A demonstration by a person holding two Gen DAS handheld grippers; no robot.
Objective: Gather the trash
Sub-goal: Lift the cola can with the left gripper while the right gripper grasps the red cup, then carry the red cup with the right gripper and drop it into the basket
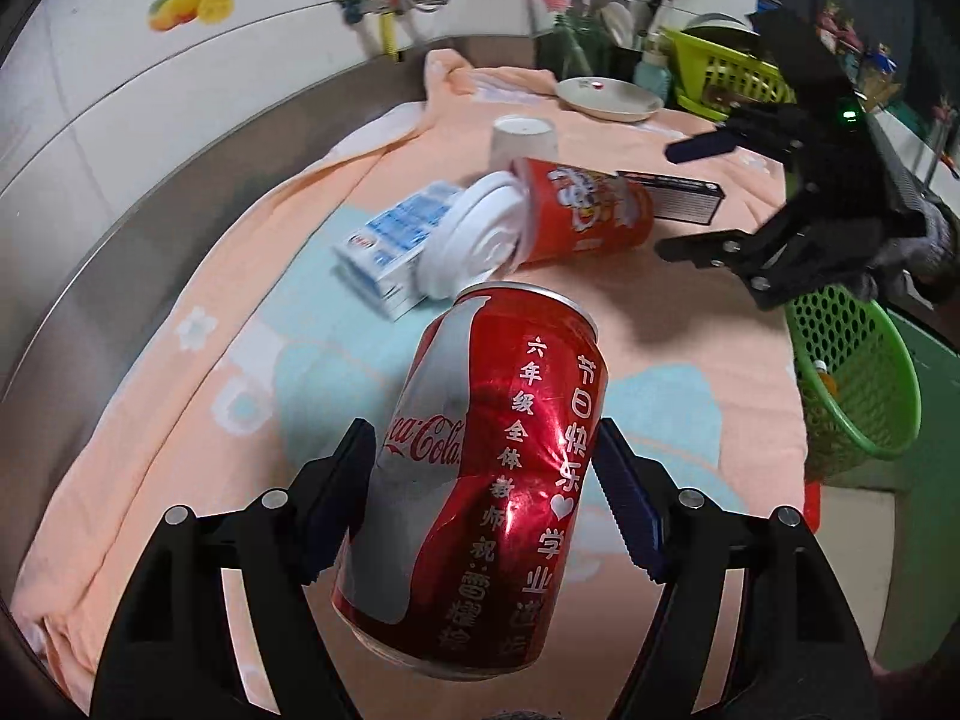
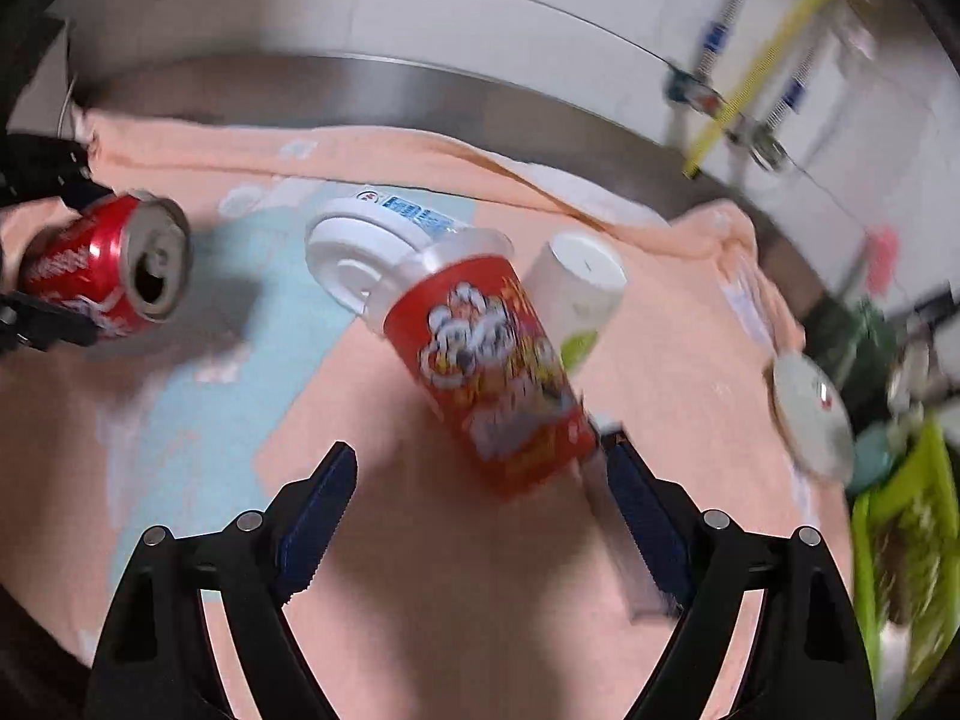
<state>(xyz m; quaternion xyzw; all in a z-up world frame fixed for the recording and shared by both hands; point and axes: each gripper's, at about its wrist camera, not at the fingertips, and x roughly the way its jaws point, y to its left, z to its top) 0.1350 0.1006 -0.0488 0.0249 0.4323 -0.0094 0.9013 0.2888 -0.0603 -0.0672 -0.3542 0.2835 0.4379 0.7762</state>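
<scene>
A dented red Coca-Cola can [image 1: 480, 480] hangs above the towel, with my left gripper [image 1: 483, 429] shut on its sides. In the right wrist view the can [image 2: 102, 264] shows its open top at the far left. A red paper cup [image 1: 582, 210] with a white lid [image 1: 474, 234] lies on its side mid-towel. Behind it are a blue-and-white carton [image 1: 390, 240], an upturned white cup [image 1: 522, 138] and a dark flat box [image 1: 678, 195]. My right gripper [image 2: 480, 447] stands open and empty, just short of the red cup [image 2: 498, 372], whose base is close to the right finger.
A peach and blue towel [image 1: 180, 420] covers the steel counter. A green mesh basket [image 1: 852, 372] hangs beyond the towel's right edge. A plate [image 1: 606, 99], a green dish rack [image 1: 720, 72] and utensils stand at the back by the tiled wall.
</scene>
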